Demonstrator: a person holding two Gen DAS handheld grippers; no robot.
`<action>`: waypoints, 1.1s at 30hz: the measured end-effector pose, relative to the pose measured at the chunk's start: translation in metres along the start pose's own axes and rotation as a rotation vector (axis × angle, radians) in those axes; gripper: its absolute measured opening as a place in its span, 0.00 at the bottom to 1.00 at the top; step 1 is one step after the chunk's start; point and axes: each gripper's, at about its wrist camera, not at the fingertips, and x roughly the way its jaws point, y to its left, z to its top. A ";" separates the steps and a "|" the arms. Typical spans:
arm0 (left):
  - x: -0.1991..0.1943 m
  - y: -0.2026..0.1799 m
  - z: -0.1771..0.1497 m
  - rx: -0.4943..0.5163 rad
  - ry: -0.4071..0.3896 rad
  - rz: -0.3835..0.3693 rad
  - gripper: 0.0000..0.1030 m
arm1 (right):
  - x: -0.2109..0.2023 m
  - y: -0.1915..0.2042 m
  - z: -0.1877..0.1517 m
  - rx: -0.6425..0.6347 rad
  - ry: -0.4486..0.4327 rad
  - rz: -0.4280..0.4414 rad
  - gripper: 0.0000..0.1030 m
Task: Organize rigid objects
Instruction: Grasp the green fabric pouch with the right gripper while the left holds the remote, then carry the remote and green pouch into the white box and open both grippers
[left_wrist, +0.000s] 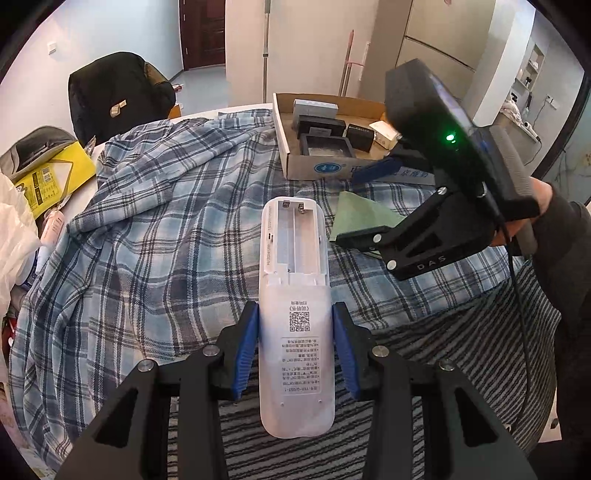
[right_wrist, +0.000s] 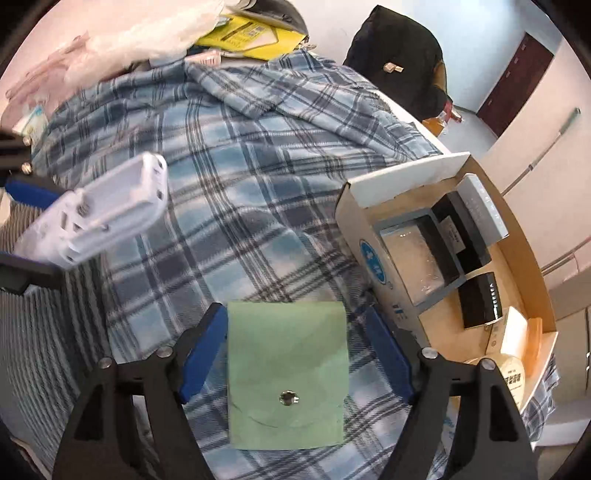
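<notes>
Left gripper (left_wrist: 295, 345) clamped on white remote (left_wrist: 293, 295), battery bay up. Right gripper (right_wrist: 295, 354) apart around green pouch (right_wrist: 288, 373); close squarely on both edges, then lift into the cardboard box (right_wrist: 369, 192).

Even, soft daylight indoors, bright pale walls slightly washed out, strong fisheye bending with black vignette corners, white remote control (right_wrist: 92, 218) smeared by motion blur in the right wrist view, green LED glare on the right tool (left_wrist: 450, 138), faint shadows under the cardboard box (right_wrist: 384, 266).
</notes>
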 end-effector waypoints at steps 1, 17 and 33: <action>-0.001 -0.001 0.001 0.000 -0.001 0.000 0.41 | 0.002 -0.003 0.000 0.014 0.009 0.039 0.74; -0.008 -0.007 0.012 0.001 -0.028 0.002 0.41 | -0.009 -0.011 -0.032 0.196 0.041 0.036 0.66; -0.027 -0.031 0.048 0.005 -0.137 0.032 0.41 | -0.136 -0.060 -0.096 0.593 -0.244 -0.237 0.66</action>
